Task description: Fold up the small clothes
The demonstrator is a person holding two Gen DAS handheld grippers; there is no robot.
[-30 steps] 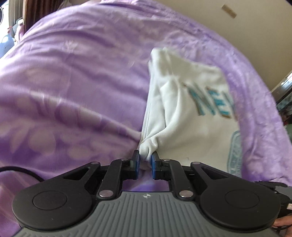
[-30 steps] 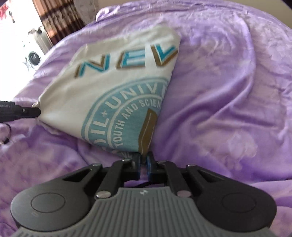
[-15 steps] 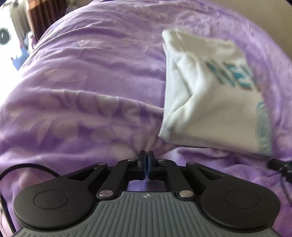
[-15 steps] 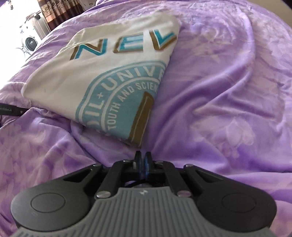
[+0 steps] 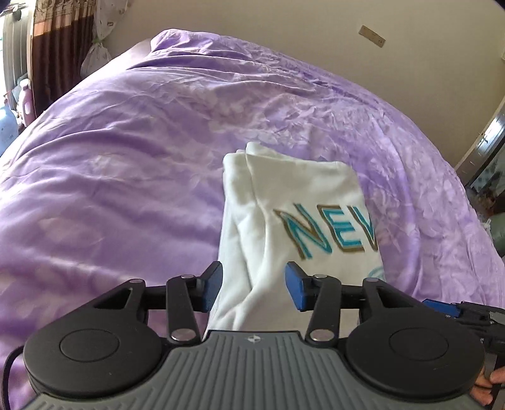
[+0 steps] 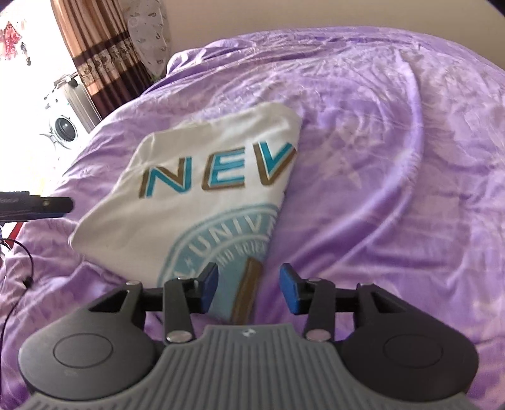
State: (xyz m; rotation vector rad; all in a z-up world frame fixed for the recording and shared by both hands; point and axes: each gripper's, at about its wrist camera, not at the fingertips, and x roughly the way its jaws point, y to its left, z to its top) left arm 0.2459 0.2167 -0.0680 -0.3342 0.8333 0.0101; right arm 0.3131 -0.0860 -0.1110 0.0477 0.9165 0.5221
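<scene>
A folded white T-shirt (image 5: 303, 214) with teal and brown letters and a round teal print (image 6: 202, 189) lies flat on the purple bed cover (image 5: 126, 164). My left gripper (image 5: 252, 285) hovers above the shirt's near left corner, its jaws opening, blue pads apart and pressing on nothing. My right gripper (image 6: 249, 288) hangs over the shirt's near right corner by the round print, jaws likewise opening, with no cloth pinched. The left gripper's tip (image 6: 47, 206) shows at the left edge of the right wrist view.
The purple bed cover (image 6: 394, 157) spreads wide and rumpled on all sides of the shirt. Brown striped curtains (image 6: 104, 53) and a white appliance (image 6: 63, 126) stand beyond the bed's far left. A beige wall (image 5: 315, 28) runs behind. A black cable (image 6: 19, 277) trails at the left.
Both grippers let go of the shirt's near corners, shut briefly, then rose and opened. The shirt now lies flat and folded on the cover.
</scene>
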